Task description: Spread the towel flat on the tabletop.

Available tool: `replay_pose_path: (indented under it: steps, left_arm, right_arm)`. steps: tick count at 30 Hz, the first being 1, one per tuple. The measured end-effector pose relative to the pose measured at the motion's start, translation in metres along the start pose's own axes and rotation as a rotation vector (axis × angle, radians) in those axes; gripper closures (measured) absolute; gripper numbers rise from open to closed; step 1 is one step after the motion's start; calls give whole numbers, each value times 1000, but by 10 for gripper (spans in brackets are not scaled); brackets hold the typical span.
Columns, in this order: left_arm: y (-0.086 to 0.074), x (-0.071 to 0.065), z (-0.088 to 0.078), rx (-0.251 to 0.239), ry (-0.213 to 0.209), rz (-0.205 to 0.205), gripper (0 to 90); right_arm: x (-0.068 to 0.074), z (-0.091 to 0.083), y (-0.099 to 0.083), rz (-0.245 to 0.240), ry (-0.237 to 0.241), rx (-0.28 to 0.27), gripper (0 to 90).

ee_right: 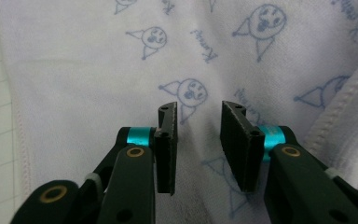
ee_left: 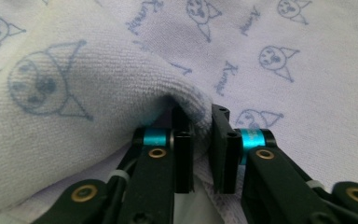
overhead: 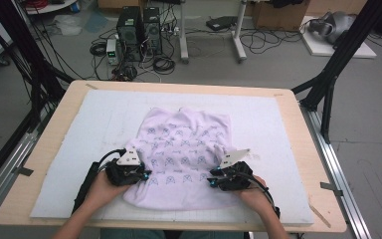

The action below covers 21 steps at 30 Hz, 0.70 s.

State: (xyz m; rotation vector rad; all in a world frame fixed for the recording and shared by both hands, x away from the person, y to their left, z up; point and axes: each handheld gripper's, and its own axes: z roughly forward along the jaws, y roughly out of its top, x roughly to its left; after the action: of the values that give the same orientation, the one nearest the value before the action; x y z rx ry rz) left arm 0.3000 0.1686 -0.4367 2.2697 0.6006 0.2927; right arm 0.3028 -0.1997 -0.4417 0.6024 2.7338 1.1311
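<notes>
Both hands low on the towel (overhead: 184, 149): left gripper (ee_left: 201, 122) fingers pinch a fold, right gripper (ee_right: 198, 116) fingers parted

A light wooden table (overhead: 49, 149) topped with a white mat (overhead: 79, 149) stands on a grey floor (overhead: 368, 124). Black frame struts (overhead: 338, 59) rise left and right. Beyond the far edge sit two computer towers (overhead: 139, 32), tangled cables (overhead: 164, 62), white stand legs (overhead: 238, 35) and, perhaps, cardboard boxes (overhead: 278, 15).
</notes>
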Motion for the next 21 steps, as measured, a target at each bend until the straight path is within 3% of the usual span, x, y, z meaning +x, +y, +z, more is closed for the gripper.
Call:
replay_pose_path:
  steps: [7, 11, 13, 14, 18, 21]
  left_arm:
    - [-7, 2, -31, -47, 61, -26, 835]
    - [-15, 4, -57, -83, 60, -41, 823]
    - [-15, 7, -66, -94, 105, -46, 752]
    - [-15, 10, -71, -105, 116, -65, 666]
    - [-11, 15, -78, -142, 99, -82, 587]
    - [-8, 9, -68, -117, 59, -41, 640]
  right_arm:
    - [1, 0, -2, 2, -3, -13, 682]
    - [2, 0, -1, -2, -2, -9, 690]
    - [5, -1, -1, -7, 4, -5, 695]
    - [7, -1, -1, -11, 3, -4, 702]
    - [12, -6, -1, -27, 30, 15, 702]
    - [11, -12, 1, -34, 17, -8, 706]
